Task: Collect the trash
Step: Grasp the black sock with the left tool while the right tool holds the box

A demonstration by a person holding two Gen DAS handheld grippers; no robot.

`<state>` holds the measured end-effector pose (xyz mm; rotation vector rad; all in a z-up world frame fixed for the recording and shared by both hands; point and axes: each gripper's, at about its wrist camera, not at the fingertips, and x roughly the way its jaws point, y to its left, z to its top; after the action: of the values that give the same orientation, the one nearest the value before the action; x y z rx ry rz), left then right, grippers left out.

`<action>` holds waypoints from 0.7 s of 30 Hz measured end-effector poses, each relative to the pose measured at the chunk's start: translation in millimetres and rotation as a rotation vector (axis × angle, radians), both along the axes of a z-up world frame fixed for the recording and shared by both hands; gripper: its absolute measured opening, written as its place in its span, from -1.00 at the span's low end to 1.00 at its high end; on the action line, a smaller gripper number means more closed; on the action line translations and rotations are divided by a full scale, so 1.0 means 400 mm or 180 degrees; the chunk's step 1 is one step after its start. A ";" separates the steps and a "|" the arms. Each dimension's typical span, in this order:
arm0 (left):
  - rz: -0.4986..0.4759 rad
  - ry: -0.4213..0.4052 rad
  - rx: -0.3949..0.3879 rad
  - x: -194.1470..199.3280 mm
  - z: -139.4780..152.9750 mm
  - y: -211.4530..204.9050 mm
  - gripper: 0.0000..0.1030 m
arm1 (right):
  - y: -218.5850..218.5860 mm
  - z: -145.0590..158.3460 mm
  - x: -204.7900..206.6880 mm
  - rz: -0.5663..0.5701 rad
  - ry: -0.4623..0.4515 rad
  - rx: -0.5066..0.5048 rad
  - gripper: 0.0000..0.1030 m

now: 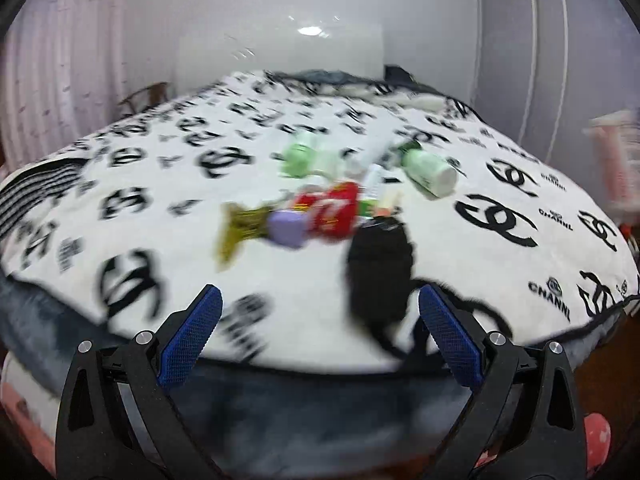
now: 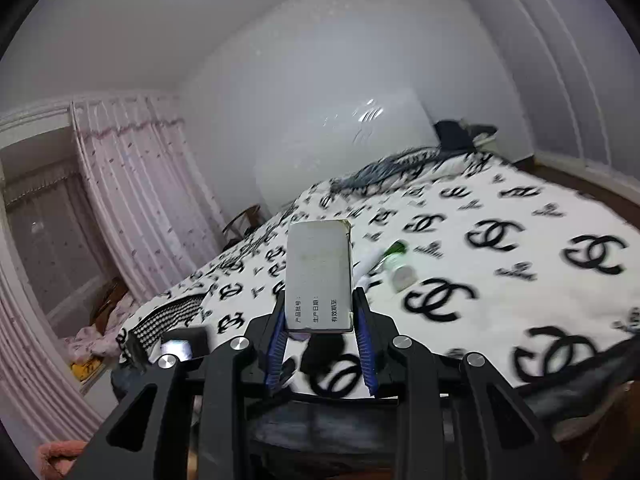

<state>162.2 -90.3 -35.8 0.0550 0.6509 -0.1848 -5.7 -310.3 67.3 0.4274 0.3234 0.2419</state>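
Observation:
A pile of trash lies on the bed: a red wrapper (image 1: 334, 212), a purple piece (image 1: 286, 230), a yellow-green wrapper (image 1: 240, 226), a green bottle (image 1: 430, 172), a green cup (image 1: 302, 156) and a black bag (image 1: 378, 268). My left gripper (image 1: 320, 308) is open and empty, in front of the pile above the bed's near edge. My right gripper (image 2: 320, 312) is shut on a flat grey box (image 2: 320, 276) with printed text and holds it upright above the bed. A green bottle (image 2: 400, 270) lies beyond it.
The bed has a white blanket with black logos (image 1: 500, 220) and a dark blue edge (image 1: 280, 396). A white headboard (image 2: 344, 152) stands at the far end. Pink curtains (image 2: 132, 200) hang on the left. A chair (image 1: 140, 98) stands beside the bed.

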 end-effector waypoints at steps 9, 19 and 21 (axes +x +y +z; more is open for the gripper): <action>-0.0198 0.0630 -0.0109 0.168 -0.077 -0.093 -0.03 | -0.054 -0.044 -0.063 -0.0107 0.0069 -0.0055 -0.40; -0.0536 0.0377 -0.0310 0.026 0.004 -0.024 -0.07 | -0.021 -0.070 -0.073 -0.0009 0.0114 -0.0089 -0.40; -0.0672 0.0328 -0.0388 -0.040 0.031 -0.004 -0.07 | -0.005 -0.071 -0.079 0.0026 0.0131 -0.0135 -0.40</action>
<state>146.1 -91.8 -23.2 -0.0033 0.7352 -0.4328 -37.3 -312.2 39.0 0.3898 0.3702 0.2340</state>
